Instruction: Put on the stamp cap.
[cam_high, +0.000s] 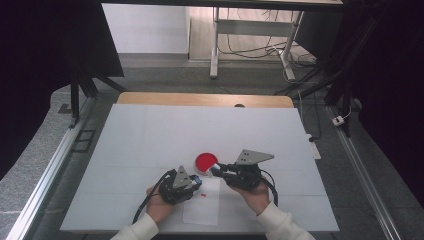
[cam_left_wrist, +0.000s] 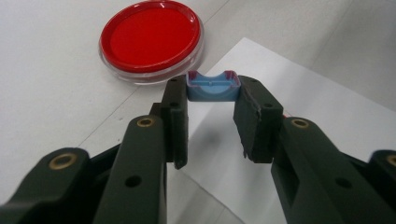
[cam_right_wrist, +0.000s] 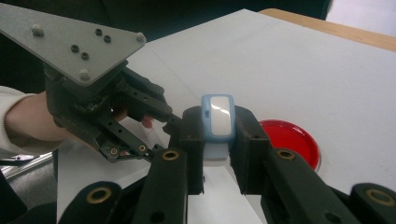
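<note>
I see left gripper (cam_left_wrist: 212, 100) clamping a small blue plastic cap (cam_left_wrist: 213, 87), right gripper (cam_right_wrist: 219, 135) clamping a blue-rimmed white block (cam_right_wrist: 218, 116) (white table (cam_high: 150, 135), grey floor (cam_high: 165, 75) behind, red round dish (cam_high: 206, 160) nearby).

In the high view the small item at the tips of the left tongs (cam_high: 196, 183) is too tiny to make out, and so is the red speck (cam_high: 204, 194) on the white sheet (cam_high: 202, 212) at lower centre. The near edge of the red dish (cam_high: 205, 161) is covered by both tongs. The person's forearms are cut off at the bottom edge. In the left gripper view the blue piece (cam_left_wrist: 213, 87) is hidden at both sides by the jaws, and the sheet (cam_left_wrist: 299, 93) runs out at the right edge. In the right gripper view the blue-rimmed case (cam_right_wrist: 217, 122) has its lower part sunk between the jaws, the dish (cam_right_wrist: 292, 137) is half covered at its left, and the other gripper's fingertips are out of sight behind the near jaw.
</note>
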